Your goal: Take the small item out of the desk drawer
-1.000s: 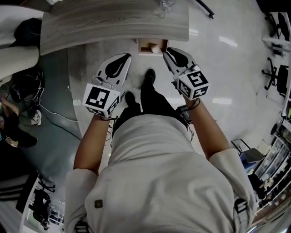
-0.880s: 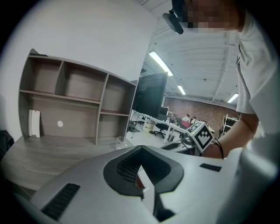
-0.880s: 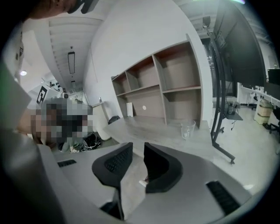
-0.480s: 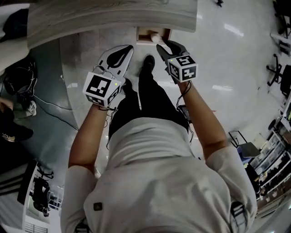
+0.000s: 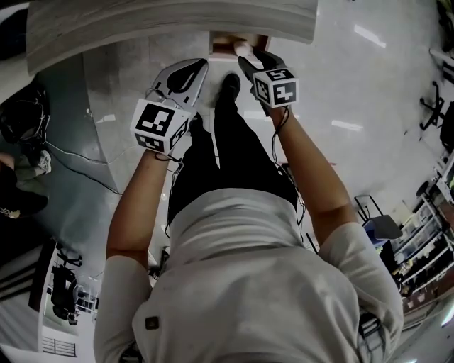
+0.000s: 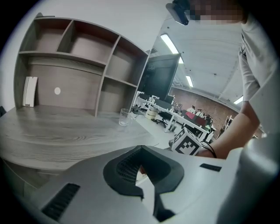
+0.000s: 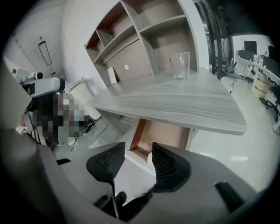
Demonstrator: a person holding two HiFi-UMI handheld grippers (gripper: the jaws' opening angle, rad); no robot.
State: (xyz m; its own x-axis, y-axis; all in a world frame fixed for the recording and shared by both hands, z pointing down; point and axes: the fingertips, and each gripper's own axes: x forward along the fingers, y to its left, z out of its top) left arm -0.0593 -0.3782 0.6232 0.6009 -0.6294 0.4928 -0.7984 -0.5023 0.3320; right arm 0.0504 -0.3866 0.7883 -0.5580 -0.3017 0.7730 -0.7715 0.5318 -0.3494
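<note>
Seen from overhead, a person in a pale shirt stands at a grey wood-grain desk (image 5: 170,21), arms stretched forward, with a two-jaw gripper in each hand. Just under the desk's front edge a drawer (image 5: 225,42) stands pulled open; its inside is light tan and one side wall is reddish brown. The small item (image 5: 243,48) lies inside the drawer near its front edge. It is pale, cream-white and rounded, and only part of it shows, so its exact shape cannot be told. The right gripper (image 5: 250,62) points steeply down at the drawer, its tips just beside the item. Its jaws have just been opening and now stand wide apart, with ribbed dark pads (image 7: 168,164) on either side of an open gap. Nothing is pressed between them; in the right gripper view the item peeks out beside the inner edge of one pad, resting in the drawer beyond. The left gripper (image 5: 193,71) hangs to the left of the drawer, over the pale floor, with its jaws drawn together and nothing held. A clear drinking glass (image 7: 182,65) stands upright on the desk top, in front of an open shelf unit (image 6: 78,65). The person's dark shoe (image 5: 230,84) shows between the two grippers.
</note>
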